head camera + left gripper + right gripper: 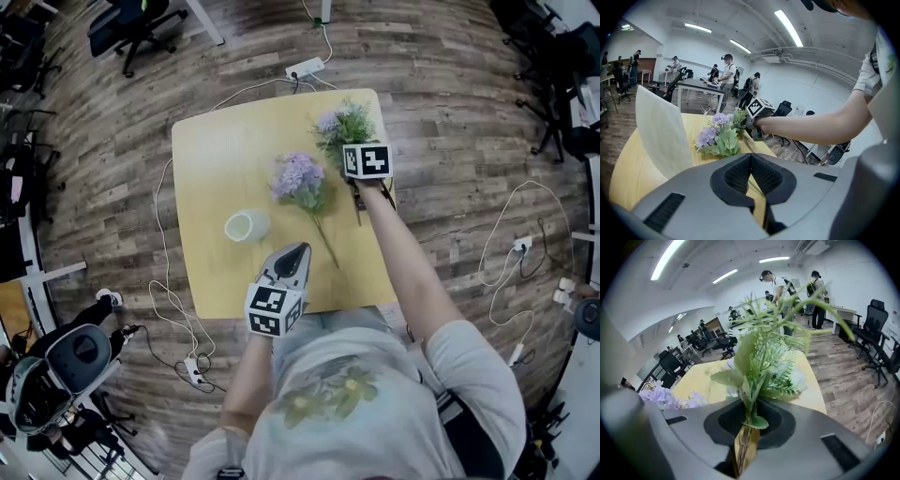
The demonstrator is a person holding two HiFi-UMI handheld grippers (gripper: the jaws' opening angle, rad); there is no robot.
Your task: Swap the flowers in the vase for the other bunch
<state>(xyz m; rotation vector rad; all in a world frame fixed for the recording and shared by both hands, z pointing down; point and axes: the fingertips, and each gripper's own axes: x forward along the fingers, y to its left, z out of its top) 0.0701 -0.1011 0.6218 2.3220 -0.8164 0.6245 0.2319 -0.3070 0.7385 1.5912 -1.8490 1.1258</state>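
Here, the right gripper (pixel 745 427) grips the green bunch (pixel 761 357).
Nearest, the left gripper (pixel 751 161) is closed on nothing; beyond, the vase (pixel 247 225) stands beside the purple bunch (pixel 298 178) lying on the table (pixel 216 150); farthest, the clamped stem.

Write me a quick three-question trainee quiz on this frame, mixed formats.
1. True or false: the vase stands empty on the table.
2. Short answer: where is the purple bunch?
3. Multiple choice: what is the right hand-held gripper clamped on?
A. the vase's rim
B. the stem of the green bunch
C. nothing

Key:
1. True.
2. Lying flat on the table, between the vase and the green bunch.
3. B.
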